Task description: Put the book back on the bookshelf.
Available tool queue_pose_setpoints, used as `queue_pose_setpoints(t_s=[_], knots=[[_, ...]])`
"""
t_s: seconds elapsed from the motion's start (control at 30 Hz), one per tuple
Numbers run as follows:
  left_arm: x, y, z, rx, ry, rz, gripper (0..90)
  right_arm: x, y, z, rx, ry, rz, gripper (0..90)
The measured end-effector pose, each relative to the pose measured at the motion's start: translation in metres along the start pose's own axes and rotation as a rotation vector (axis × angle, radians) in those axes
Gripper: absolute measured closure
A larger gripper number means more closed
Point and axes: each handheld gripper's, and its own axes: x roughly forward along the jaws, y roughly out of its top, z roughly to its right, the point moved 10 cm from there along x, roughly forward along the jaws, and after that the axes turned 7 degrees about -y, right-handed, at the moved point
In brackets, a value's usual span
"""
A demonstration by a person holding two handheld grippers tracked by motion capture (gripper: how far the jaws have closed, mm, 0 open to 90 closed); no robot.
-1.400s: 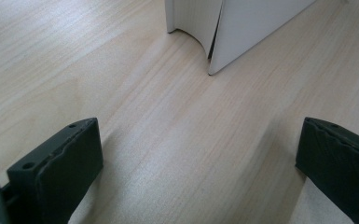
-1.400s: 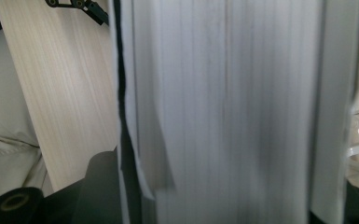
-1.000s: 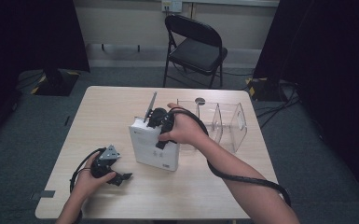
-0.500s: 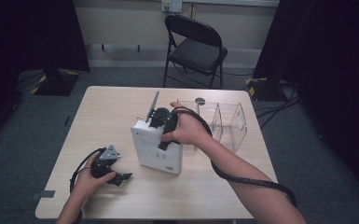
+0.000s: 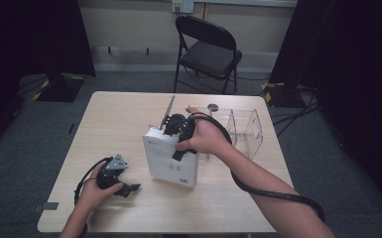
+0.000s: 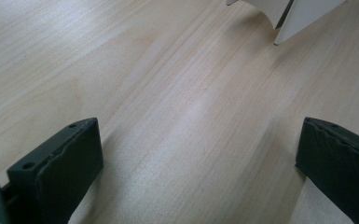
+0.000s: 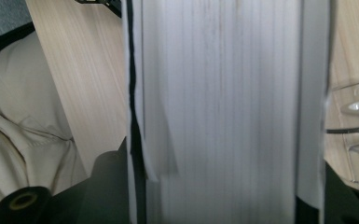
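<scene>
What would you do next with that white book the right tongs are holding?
Probably carry it right, toward the clear rack, and line it up with a slot. The right tongs are clamped on the upright book; its page edges sit between the jaws in the right gripper view. The rack stands close beside it. The left tongs rest open on the table, apart.

Clear plastic holder [image 5: 245,130] on the wooden table [image 5: 114,119], folding chair [image 5: 206,49] beyond its far edge.

Dim room — grey carpet floor [image 5: 25,148], pale wall [image 5: 129,25], 1 black folding chair [image 5: 206,49] at 12 o'clock behind the counter [image 5: 114,114].
</scene>
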Motion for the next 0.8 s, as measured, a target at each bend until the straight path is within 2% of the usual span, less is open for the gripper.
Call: queue_pose_setpoints(t_s=[0.13,0.27,0.3,0.6,0.8], knots=[[0.000,0.000,0.000,0.001,-0.001,0.001,0.0,-0.002,-0.004,-0.001,0.001,0.012,-0.001,52.3],[0.000,0.000,0.000,0.001,0.000,0.000,0.0,-0.005,-0.007,0.000,-0.016,-0.004,0.002,52.4],[0.000,0.000,0.000,0.000,0.000,0.000,0.0,-0.006,-0.009,0.001,-0.001,-0.007,-0.001,52.5],[0.000,0.000,0.000,0.000,0.000,0.000,0.0,-0.012,-0.019,0.000,-0.003,-0.003,-0.001,52.5],[0.000,0.000,0.000,0.000,0.000,0.000,0.0,-0.017,-0.025,0.000,0.013,-0.001,0.001,52.5]])
